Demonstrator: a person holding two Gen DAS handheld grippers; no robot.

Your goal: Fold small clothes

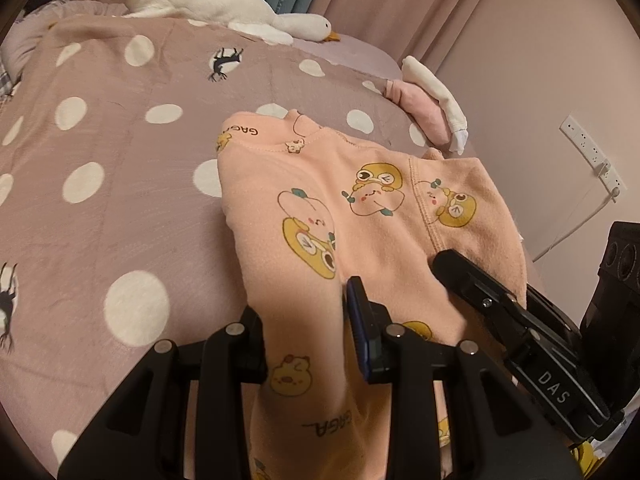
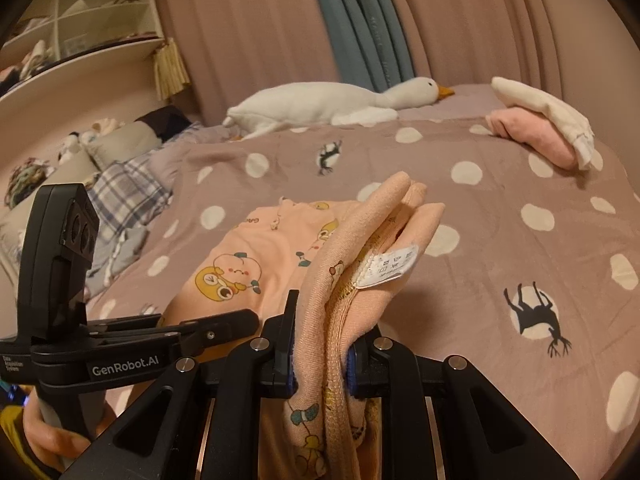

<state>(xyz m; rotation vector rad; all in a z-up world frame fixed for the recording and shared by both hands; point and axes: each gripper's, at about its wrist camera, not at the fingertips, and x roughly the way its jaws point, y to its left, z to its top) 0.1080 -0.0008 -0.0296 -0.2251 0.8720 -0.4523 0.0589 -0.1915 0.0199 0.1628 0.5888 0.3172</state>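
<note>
Two grippers had the peach garment (image 1: 360, 208) pinched between them near the edge of the spotted bedspread (image 1: 100, 208), most of it resting on the cover. On the left, the left gripper (image 1: 304, 320) was clamped on a band of fabric; I thought that thin bite might slip if pulled hard. Rightward, the right gripper (image 2: 320, 364) was closed on a thick bunch of hem layers, care tag (image 2: 390, 266) sticking out, its print too small to read. My worry was that the bunched layers would drag unevenly and skew the fold. "GAGA" showed on the cloth, "DAS" and "GenRobot.AI" on the tools. Folded clothes (image 2: 540, 132) lay far right.
</note>
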